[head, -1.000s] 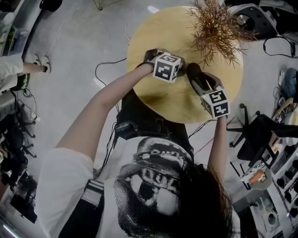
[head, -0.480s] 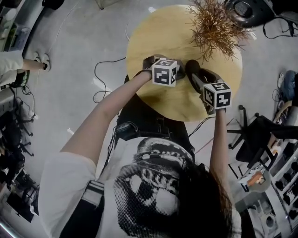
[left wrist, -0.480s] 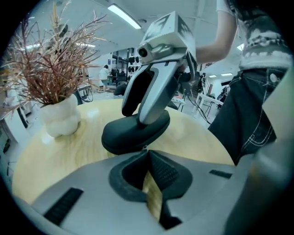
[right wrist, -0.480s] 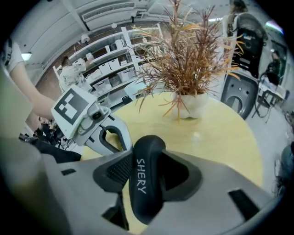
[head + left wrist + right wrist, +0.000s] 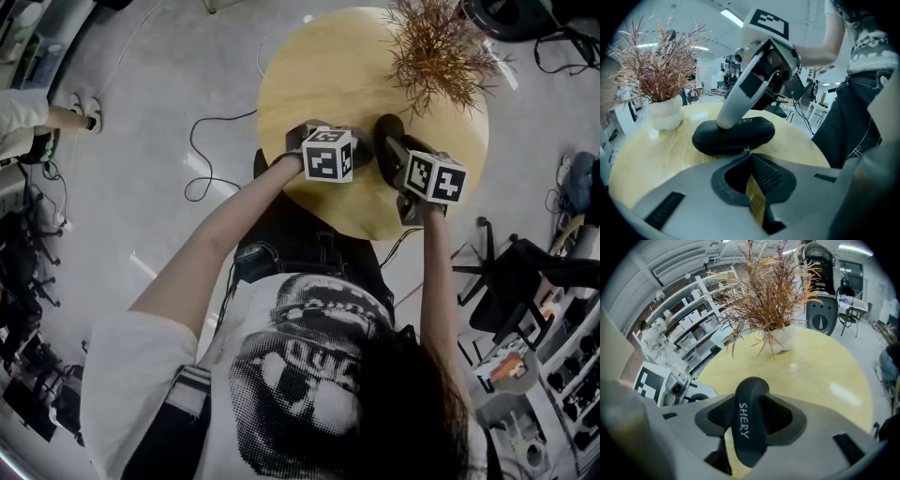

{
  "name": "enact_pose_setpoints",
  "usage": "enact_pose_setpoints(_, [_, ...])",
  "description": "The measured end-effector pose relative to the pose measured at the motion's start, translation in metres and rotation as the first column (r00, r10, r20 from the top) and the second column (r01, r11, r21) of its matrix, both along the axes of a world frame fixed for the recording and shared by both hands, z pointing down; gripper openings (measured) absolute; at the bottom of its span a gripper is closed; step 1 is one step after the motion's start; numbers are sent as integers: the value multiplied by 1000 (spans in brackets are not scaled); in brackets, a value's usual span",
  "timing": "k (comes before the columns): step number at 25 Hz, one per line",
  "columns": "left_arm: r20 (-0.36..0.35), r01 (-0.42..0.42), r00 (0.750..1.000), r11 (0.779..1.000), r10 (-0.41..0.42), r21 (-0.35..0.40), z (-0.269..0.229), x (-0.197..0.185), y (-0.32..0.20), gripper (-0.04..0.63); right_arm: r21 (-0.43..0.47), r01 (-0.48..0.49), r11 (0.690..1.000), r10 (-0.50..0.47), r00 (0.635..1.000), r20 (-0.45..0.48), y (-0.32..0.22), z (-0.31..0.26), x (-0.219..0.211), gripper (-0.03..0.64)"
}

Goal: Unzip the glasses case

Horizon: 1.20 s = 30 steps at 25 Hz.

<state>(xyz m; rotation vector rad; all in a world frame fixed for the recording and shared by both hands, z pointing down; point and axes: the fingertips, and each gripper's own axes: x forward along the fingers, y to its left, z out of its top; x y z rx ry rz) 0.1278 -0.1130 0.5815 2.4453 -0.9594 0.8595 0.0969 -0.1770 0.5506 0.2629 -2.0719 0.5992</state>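
Glasses case [image 5: 733, 136], black and oval, lies between near and far edges of the round yellow wooden bench [image 5: 656, 154], grasped by the right gripper [image 5: 751, 411]; left gripper [image 5: 750, 157] is clenched, tips at its zip seam

Right tongs [image 5: 751, 420] clamped on black glasses case [image 5: 749, 394], lower centre. Dried plant [image 5: 764, 291], white pot [image 5: 782, 336], upper centre on yellow worktop [image 5: 825, 376].

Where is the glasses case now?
In the left gripper view, the glasses case lies on the table, in the right gripper, right of the white pot.
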Motion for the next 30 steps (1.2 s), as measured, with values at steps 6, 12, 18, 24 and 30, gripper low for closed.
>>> enact_pose_setpoints(6, [-39,-29,999,1000,29,-4,-5,22,27,12,-4,-72,997,72,997,-5,1,0,-1,192])
enact_pose_setpoints(12, [93,-74,993,997,72,17,8,50,61,11,8,-95,995,95,995,12,0,-1,0,192])
enact_pose_setpoints(18, [83,207,974,977,-211,54,3,19,40,12,-16,-70,997,71,997,41,-4,-2,4,192])
enact_pose_setpoints(24, [59,291,954,955,-295,60,-9,7,19,31,-24,-62,998,63,997,46,-2,-3,0,189])
enact_pose_setpoints(30, [57,296,953,955,-297,24,-1,17,3,129,-52,-81,995,84,994,68,-4,-3,1,189])
